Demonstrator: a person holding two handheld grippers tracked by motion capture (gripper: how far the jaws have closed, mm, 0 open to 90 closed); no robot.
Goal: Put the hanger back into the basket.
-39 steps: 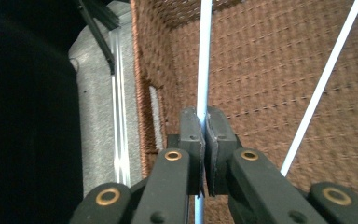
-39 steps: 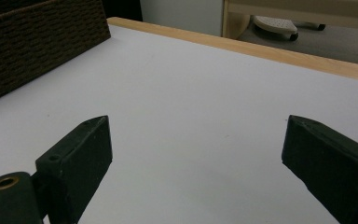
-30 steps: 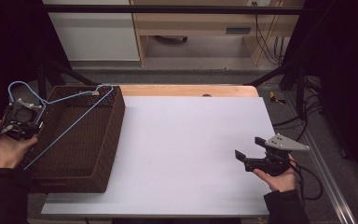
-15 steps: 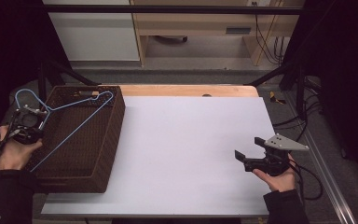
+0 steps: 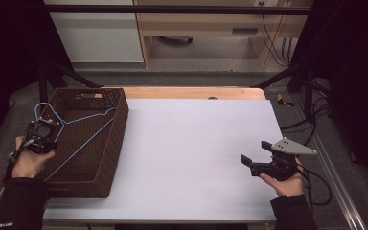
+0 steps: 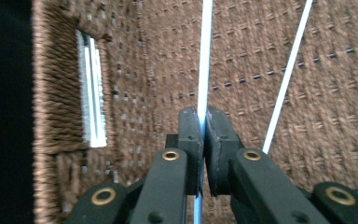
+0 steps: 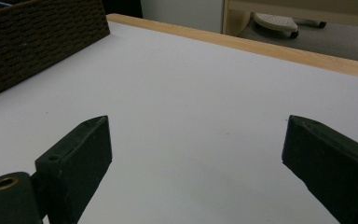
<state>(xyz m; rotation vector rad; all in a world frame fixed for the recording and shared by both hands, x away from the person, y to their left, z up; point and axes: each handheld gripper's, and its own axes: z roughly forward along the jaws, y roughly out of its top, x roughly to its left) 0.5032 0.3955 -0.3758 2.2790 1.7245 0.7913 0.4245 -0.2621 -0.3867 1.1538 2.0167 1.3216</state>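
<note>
A blue wire hanger (image 5: 83, 144) lies slanted across the inside of a brown woven basket (image 5: 120, 120) at the table's left side. Its hook (image 5: 40, 108) curls over the basket's left rim. My left gripper (image 5: 41, 137) hovers at that rim, shut on the hanger. In the left gripper view the pads (image 6: 204, 122) pinch one thin blue wire (image 6: 206, 56), a second wire (image 6: 289, 70) runs beside it, and the basket's woven floor (image 6: 335, 102) lies below. My right gripper (image 5: 255, 152) rests low over the white table at the right, jaws wide apart (image 7: 198, 135) with nothing between them.
The white tabletop (image 5: 191, 153) stretches between the basket and my right hand, with a wooden strip (image 5: 196, 92) along its far edge. The basket's far wall has a handle slot (image 5: 88, 95). Cables (image 5: 316, 182) trail off the right edge.
My left hand has come down with the hanger, which has sunk from above the basket's rim to inside it. The right hand has stayed still.
</note>
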